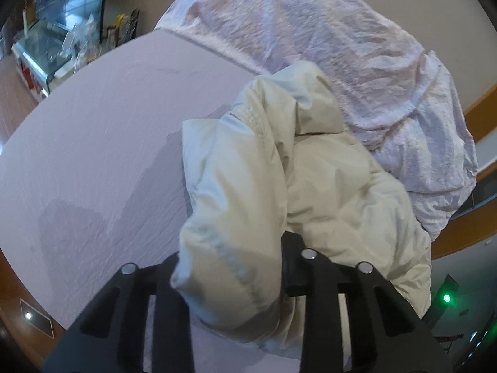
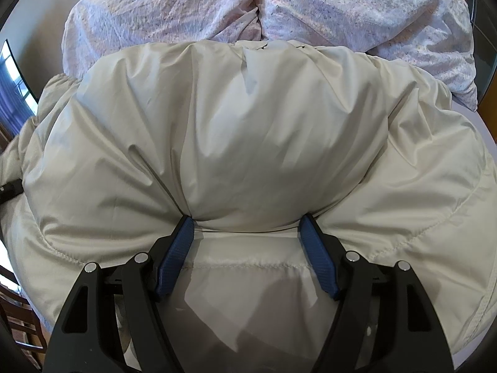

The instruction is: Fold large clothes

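A cream padded jacket (image 2: 248,130) lies on the bed (image 1: 93,155), bunched into a puffy heap just in front of a crumpled pink-and-white duvet (image 1: 310,46) that fills the far side of the mattress. The bare lilac sheet stretches off to the left of it.

The left gripper (image 1: 230,273) has its jaws drawn in close on a thick fold of the jacket, seemingly a sleeve or side edge; the cloth bulges out between and over the black fingers and hides the pads, so the pinch itself is judged from how the fabric bunches. The right gripper (image 2: 247,248) stands about half open, its 2 blue pads (image 2: 175,255) pushed against the near bulge of the jacket's body with cloth between them, but with no visible squeeze on it. It seems to be steadying or pinning the garment rather than holding it.

As for progress, the folding looks barely begun. The jacket is still rumpled and rounded, with no flat panels or clean creases visible, and neither view shows its full outline. Laying it out, bringing in the sleeves and doubling the body all appear to remain.
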Demonstrator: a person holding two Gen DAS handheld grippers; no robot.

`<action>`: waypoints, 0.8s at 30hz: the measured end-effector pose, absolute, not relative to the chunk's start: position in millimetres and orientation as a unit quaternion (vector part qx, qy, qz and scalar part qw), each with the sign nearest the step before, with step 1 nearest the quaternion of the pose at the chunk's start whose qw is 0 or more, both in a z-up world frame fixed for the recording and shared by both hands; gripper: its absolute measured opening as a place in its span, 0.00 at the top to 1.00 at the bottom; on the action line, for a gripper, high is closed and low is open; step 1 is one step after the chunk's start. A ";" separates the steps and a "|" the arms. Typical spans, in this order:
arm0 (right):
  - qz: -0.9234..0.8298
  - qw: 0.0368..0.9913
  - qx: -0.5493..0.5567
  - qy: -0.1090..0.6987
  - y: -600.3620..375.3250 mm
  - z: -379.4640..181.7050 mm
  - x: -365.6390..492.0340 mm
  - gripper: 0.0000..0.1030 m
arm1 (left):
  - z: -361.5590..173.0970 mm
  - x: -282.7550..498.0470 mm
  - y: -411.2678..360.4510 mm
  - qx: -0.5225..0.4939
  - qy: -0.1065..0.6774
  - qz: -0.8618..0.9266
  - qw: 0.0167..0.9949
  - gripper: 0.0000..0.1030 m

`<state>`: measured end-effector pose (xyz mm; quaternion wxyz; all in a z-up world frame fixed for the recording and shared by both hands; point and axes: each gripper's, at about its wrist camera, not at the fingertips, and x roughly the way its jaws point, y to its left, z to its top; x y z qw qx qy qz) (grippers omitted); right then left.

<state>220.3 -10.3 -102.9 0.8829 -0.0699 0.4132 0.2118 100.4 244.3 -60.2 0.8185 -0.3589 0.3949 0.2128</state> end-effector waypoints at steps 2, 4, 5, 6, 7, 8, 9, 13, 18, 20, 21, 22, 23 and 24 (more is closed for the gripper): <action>0.212 0.883 -0.069 0.414 -10.1 -102.6 220.4 0.30 | -47.8 100.1 240.1 -0.357 0.382 0.202 0.828 0.75; 0.212 0.882 -0.068 0.415 -9.9 -102.4 220.5 0.30 | -34.5 99.8 236.3 -0.359 0.366 0.184 0.839 0.76; 0.212 0.882 -0.067 0.415 -9.9 -102.3 220.6 0.30 | -25.4 100.0 232.7 -0.360 0.355 0.171 0.846 0.76; 0.213 0.882 -0.066 0.415 -10.2 -102.1 220.9 0.30 | -19.8 99.7 229.3 -0.359 0.349 0.163 0.850 0.76; 0.214 0.882 -0.065 0.415 -10.5 -102.2 221.0 0.30 | -10.1 100.6 223.6 -0.356 0.340 0.150 0.857 0.77; 0.214 0.882 -0.064 0.415 -10.8 -102.2 221.3 0.30 | -0.6 102.1 216.9 -0.352 0.333 0.136 0.864 0.77; 0.215 0.882 -0.063 0.415 -11.2 -102.3 221.4 0.30 | 5.8 103.4 210.9 -0.348 0.328 0.127 0.869 0.77; 0.218 0.881 -0.059 0.415 -11.9 -103.2 221.3 0.30 | 32.4 113.5 181.5 -0.328 0.312 0.085 0.887 0.77; 0.223 0.880 -0.056 0.415 -13.0 -104.4 221.6 0.30 | 48.3 124.9 150.3 -0.317 0.303 0.042 0.897 0.77; 0.227 0.879 -0.053 0.416 -14.9 -104.6 222.4 0.30 | 52.9 129.1 136.6 -0.313 0.300 0.020 0.901 0.77; 0.229 0.878 -0.052 0.417 -15.6 -104.7 222.9 0.30 | 55.5 132.8 127.5 -0.308 0.300 0.007 0.903 0.77; 0.231 0.877 -0.051 0.418 -16.7 -104.1 223.5 0.30 | 56.8 136.4 120.0 -0.303 0.300 -0.005 0.905 0.77; 0.232 0.876 -0.051 0.420 -18.1 -103.2 224.4 0.30 | 57.4 138.6 113.6 -0.299 0.300 -0.013 0.906 0.77; 0.234 0.875 -0.051 0.422 -19.7 -102.2 225.2 0.30 | 58.2 141.0 105.7 -0.294 0.300 -0.021 0.907 0.77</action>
